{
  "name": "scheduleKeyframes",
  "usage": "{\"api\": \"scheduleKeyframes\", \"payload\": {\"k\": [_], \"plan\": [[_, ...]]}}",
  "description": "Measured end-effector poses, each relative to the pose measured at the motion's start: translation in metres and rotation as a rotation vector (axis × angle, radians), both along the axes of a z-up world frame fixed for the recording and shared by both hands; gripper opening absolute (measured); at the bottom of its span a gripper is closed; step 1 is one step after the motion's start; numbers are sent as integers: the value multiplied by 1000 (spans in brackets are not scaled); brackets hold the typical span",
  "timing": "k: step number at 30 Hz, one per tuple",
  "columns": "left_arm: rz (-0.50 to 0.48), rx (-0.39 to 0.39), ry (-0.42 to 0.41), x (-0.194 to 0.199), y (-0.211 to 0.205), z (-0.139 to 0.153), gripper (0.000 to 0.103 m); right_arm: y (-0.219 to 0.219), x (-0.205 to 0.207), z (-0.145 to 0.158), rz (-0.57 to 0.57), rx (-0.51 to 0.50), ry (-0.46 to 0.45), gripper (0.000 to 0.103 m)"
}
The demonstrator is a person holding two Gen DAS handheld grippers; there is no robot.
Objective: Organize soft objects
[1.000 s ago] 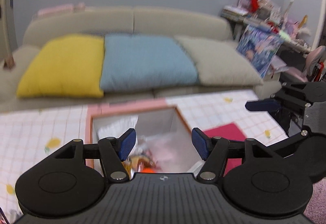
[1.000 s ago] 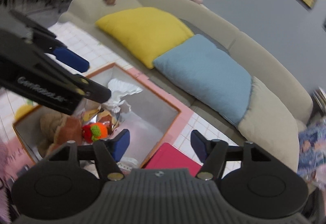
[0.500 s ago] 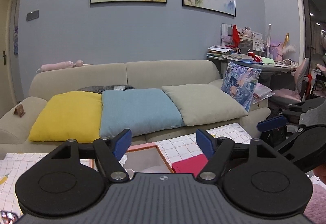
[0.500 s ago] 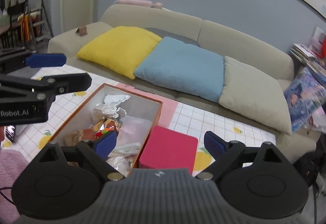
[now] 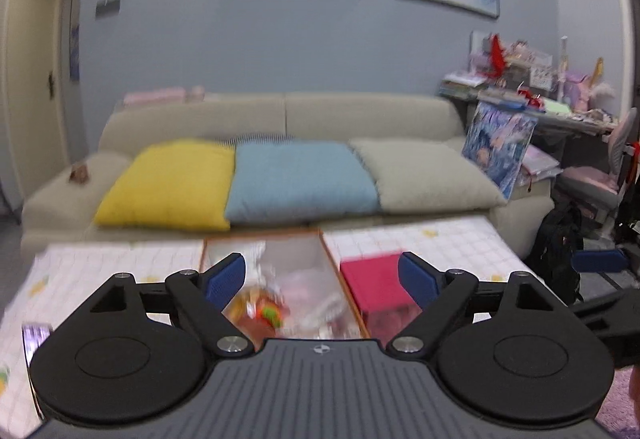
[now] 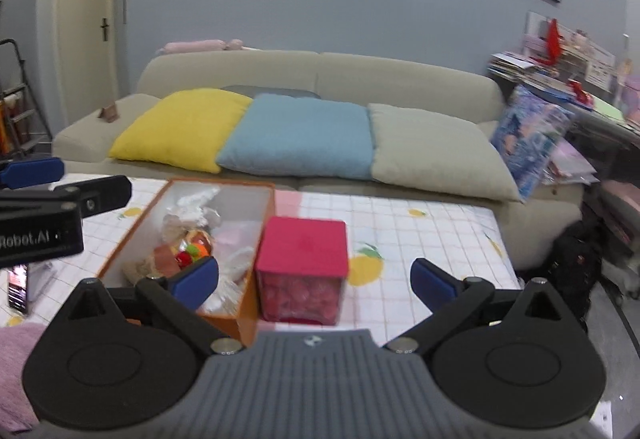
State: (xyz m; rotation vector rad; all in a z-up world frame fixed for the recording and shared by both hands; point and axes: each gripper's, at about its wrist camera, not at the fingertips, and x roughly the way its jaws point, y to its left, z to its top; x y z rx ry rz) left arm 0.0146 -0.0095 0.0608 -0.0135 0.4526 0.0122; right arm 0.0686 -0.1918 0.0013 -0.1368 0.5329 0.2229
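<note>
An open orange box [image 6: 264, 215] stands on the table and holds several soft toys and white wrappings [image 6: 192, 235]. It also shows in the left wrist view [image 5: 332, 267]. A pink lidded cube box [image 6: 302, 259] stands right beside it, also in the left wrist view [image 5: 376, 287]. My left gripper [image 5: 322, 277] is open and empty, held back from and above the box. My right gripper [image 6: 314, 283] is open and empty, near the table's front edge. Three cushions lie on the sofa: yellow [image 6: 180, 127], blue [image 6: 300, 135], beige [image 6: 432, 151].
The table [image 6: 420, 239] has a white checked cloth with lemon prints. A phone [image 6: 18, 287] lies at its left. A beige sofa [image 6: 320, 79] stands behind. A cluttered desk [image 6: 580, 79] and a black bag [image 6: 576, 263] are at the right.
Both grippers have drawn back from the orange box and levelled out. The left view tipped up to the wall, then partly down again. The right jaws have opened wider.
</note>
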Motion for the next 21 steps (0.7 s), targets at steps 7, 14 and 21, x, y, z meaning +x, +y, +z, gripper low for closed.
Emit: {"api": "scheduleKeyframes", "payload": {"k": [7, 14, 21], "plan": [[17, 15, 170, -2, -1, -38, 101, -12, 1, -27, -96, 12, 122, 100], [20, 6, 289, -8, -5, -62, 101, -13, 1, -46, -135, 3, 178, 100], [35, -1, 324, -6, -6, -66, 101, -10, 1, -52, -137, -18, 197, 100]]}}
